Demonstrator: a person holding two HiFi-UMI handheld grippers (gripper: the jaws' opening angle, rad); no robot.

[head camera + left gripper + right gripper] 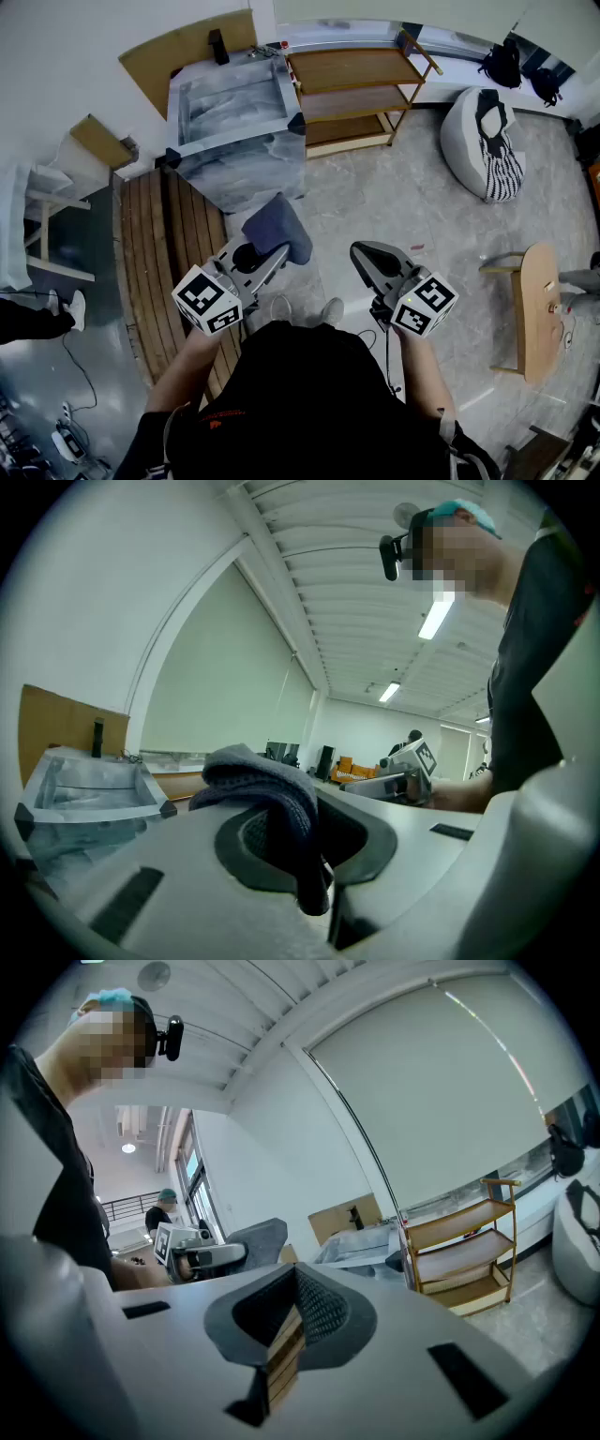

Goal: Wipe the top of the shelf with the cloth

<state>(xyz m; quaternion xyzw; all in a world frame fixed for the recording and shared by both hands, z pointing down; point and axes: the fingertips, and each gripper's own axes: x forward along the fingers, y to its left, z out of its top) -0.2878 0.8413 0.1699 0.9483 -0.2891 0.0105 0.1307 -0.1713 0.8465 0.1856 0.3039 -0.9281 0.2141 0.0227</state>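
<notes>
A dark grey-blue cloth hangs bunched from my left gripper, which is shut on it above the floor. In the left gripper view the cloth drapes over the shut jaws. My right gripper is level with it to the right, shut, with nothing in it. The wooden three-tier shelf stands against the far wall, well ahead of both grippers, and its top board is bare. The right gripper view shows the shelf at the right and the cloth at the left.
A marble-patterned open box stands left of the shelf, just beyond the cloth. A slatted wooden bench runs along the left. A white beanbag and a small wooden table sit on the right.
</notes>
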